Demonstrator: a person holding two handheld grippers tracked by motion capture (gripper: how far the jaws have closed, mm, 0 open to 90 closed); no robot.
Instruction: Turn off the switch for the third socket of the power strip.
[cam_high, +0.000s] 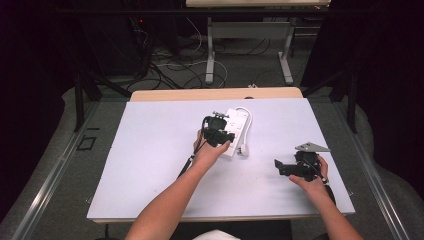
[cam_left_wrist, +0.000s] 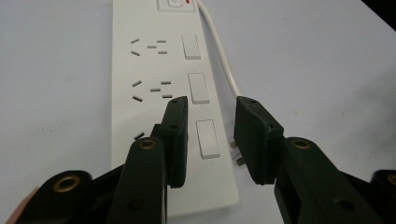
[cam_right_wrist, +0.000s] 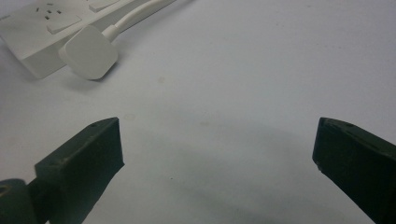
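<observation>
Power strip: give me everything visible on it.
The power strip is a long white plastic bar lying flat on the white table, near its middle. Its top shows sockets with dark slots, each beside a white rocker switch, and a red-marked master switch at the far end. A white cable leaves that end and loops back to a white plug lying beside the near end, pins toward the strip. The left gripper hangs open over its near end, one jaw above the strip, the other over the plug.
</observation>
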